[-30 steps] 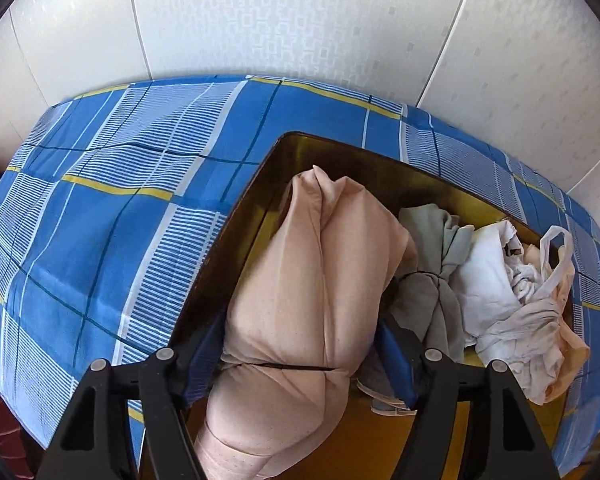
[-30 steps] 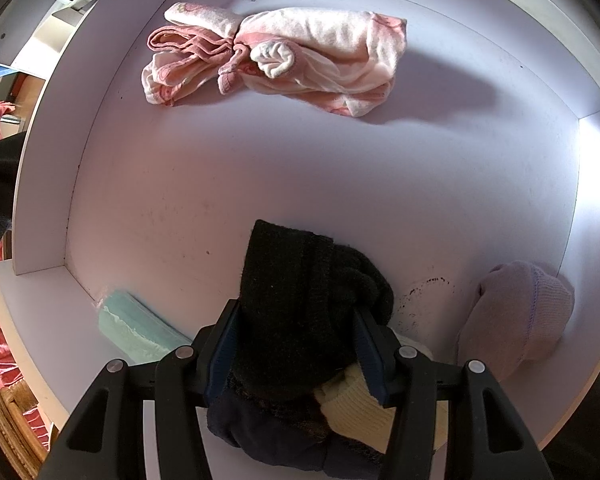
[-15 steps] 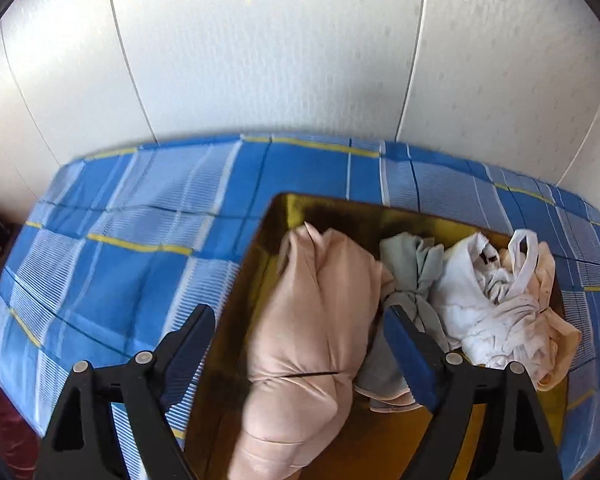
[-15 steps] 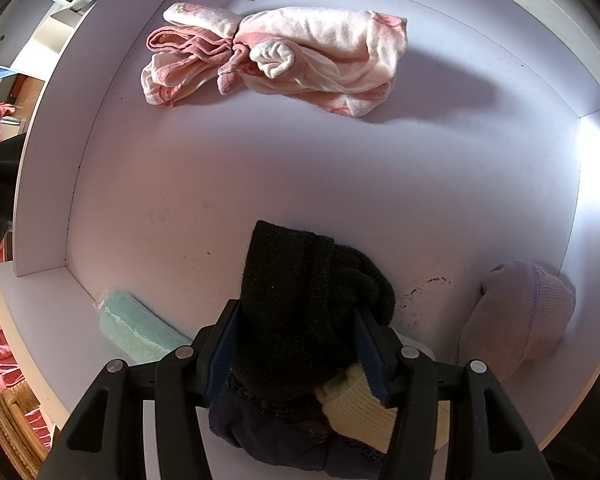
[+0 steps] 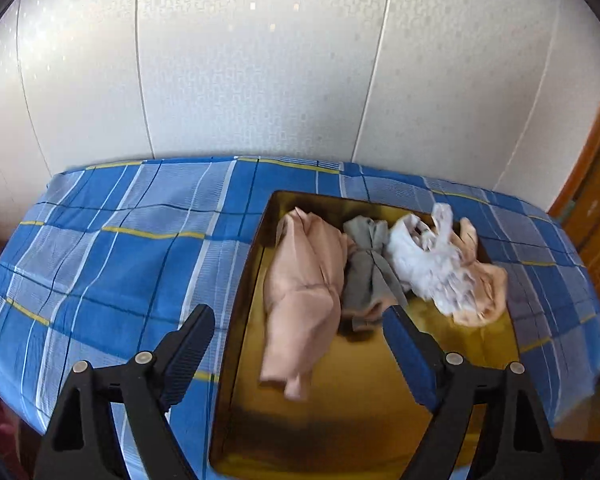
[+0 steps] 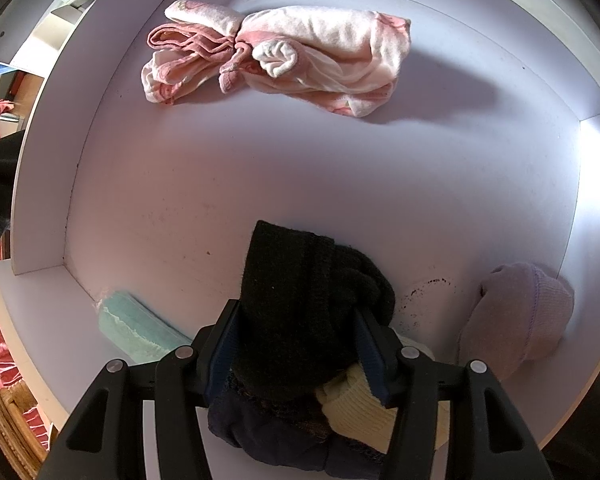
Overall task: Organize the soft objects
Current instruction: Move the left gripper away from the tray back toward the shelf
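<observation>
A gold tray [image 5: 340,432] lies on a bed with a blue plaid sheet [image 5: 120,260]. In it lie a pale pink garment [image 5: 304,280], a grey one [image 5: 366,276] and a white one [image 5: 432,264] over a peach piece [image 5: 484,284]. My left gripper [image 5: 298,312] hovers above the tray's near half, open and holding nothing. In the right wrist view my right gripper [image 6: 298,314] points down into a white compartment [image 6: 260,168], shut on a black knit piece [image 6: 300,288]. That piece sits over a navy item [image 6: 268,436] and a pale yellow knit [image 6: 352,404].
A pink-and-white garment [image 6: 284,56] lies at the back of the compartment. A lilac knit hat [image 6: 516,320] sits at its right wall and a folded mint cloth [image 6: 136,328] near its left front corner. White wall panels rise behind the bed.
My left gripper's jaws spread off the pale pink garment and left it in the tray. It then rose and drew back, so the tray looks smaller. The right gripper stayed still.
</observation>
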Demonstrator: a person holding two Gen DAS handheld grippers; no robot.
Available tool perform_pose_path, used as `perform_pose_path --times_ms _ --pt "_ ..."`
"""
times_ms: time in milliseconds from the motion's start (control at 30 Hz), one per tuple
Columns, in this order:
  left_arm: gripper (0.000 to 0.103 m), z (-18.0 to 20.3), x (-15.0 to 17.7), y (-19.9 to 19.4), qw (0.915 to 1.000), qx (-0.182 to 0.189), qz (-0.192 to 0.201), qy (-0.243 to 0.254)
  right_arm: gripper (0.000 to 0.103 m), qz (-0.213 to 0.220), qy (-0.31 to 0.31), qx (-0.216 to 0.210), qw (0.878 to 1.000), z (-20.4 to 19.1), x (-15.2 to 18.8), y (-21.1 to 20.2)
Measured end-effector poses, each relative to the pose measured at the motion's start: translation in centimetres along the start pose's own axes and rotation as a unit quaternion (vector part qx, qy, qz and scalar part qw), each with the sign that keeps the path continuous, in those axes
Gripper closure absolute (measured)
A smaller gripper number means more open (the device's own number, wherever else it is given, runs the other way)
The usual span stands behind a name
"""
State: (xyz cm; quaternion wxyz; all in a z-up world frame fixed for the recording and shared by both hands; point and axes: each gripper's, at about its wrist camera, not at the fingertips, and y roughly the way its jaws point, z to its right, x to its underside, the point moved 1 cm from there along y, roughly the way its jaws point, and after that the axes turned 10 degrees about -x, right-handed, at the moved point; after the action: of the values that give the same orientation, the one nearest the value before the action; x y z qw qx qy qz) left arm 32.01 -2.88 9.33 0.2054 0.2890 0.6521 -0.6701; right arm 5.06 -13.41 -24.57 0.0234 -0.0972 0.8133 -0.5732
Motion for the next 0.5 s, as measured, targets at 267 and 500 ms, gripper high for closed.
perform_pose_path --times_ms 267,500 --pt "0.015 -2.0 6.6 -3.3 0.9978 0.054 -0.008 -0.037 0.046 -0.004 -0.008 0.010 1.000 -0.9 0.0 0.5" --pt "0.007 -1.4 13.7 -4.9 0.9965 0.064 -0.018 -0.051 0.046 -0.004 -0.011 0.012 1.000 -1.3 0.1 0.7"
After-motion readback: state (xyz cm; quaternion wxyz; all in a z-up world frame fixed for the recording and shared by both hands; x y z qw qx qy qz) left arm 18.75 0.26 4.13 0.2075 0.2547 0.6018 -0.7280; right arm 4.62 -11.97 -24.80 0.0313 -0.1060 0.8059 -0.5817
